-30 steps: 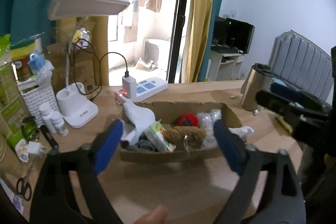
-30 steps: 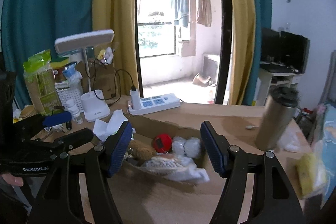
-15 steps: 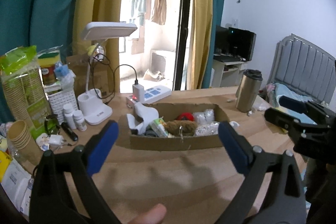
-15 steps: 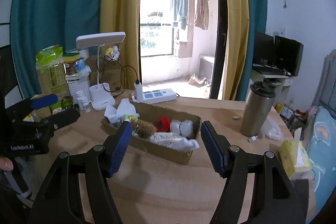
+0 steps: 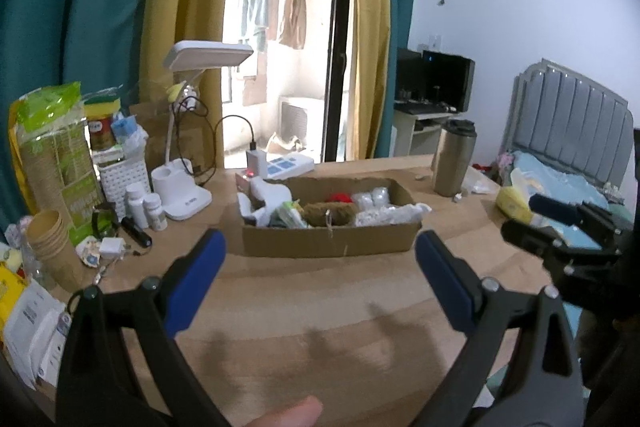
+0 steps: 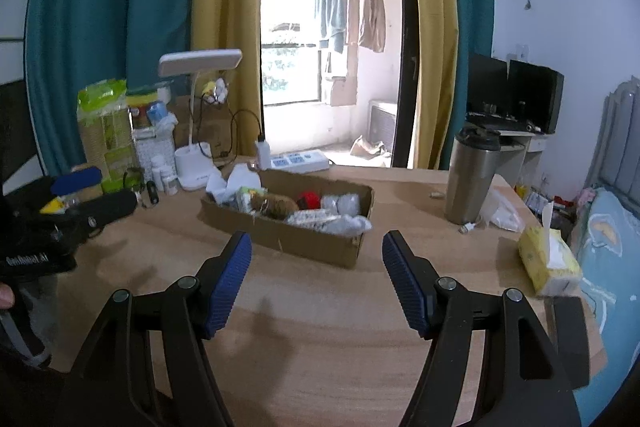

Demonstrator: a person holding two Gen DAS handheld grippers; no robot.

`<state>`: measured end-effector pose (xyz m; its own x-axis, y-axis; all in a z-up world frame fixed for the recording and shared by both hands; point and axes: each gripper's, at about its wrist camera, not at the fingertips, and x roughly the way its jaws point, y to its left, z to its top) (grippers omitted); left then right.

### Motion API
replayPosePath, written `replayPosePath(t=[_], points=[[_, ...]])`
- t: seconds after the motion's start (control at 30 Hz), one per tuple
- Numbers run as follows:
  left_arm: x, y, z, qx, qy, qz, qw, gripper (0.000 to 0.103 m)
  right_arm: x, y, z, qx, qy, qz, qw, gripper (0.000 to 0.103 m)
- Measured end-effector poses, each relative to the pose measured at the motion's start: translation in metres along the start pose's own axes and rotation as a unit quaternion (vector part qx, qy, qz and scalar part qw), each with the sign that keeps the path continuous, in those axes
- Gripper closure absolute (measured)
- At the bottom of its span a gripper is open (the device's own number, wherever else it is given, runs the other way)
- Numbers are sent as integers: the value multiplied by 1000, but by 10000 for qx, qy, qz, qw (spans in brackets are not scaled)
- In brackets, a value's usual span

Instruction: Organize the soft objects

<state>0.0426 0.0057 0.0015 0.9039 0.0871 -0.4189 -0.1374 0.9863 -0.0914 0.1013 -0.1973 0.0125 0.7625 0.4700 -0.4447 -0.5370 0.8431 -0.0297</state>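
A shallow cardboard box (image 5: 328,241) (image 6: 316,245) stands on the wooden table, filled with soft things: a white plush (image 5: 268,195), a brown fuzzy toy (image 5: 328,214) (image 6: 276,205), a red ball (image 5: 340,197) (image 6: 309,200), white and grey cloth (image 5: 390,215) (image 6: 336,221). My left gripper (image 5: 320,263) is open and empty, well back from the box. My right gripper (image 6: 316,267) is open and empty, also back from the box. Each gripper shows at the edge of the other's view.
A steel tumbler (image 6: 472,179) and a yellow tissue pack (image 6: 548,261) stand to the right. A desk lamp (image 5: 188,187), power strip (image 5: 280,165), small bottles (image 5: 146,205), paper cups (image 5: 48,247) and packets crowd the left. A bed (image 5: 568,171) lies beyond the table's right edge.
Both grippers have pulled back from the box, so it looks smaller and farther. Both stay open and empty.
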Motion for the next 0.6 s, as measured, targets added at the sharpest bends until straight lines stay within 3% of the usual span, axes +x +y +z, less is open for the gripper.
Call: replayPosePath(t=[0.17,0.6], points=[[-14,1,-13,13,-196,8,9998,6,-9,12,-16,-92,-45,-11,9999,32],[-19,8,-30,-40,-167,139,9998,6,-13,25,-30,-201,-33,109,9997,32]])
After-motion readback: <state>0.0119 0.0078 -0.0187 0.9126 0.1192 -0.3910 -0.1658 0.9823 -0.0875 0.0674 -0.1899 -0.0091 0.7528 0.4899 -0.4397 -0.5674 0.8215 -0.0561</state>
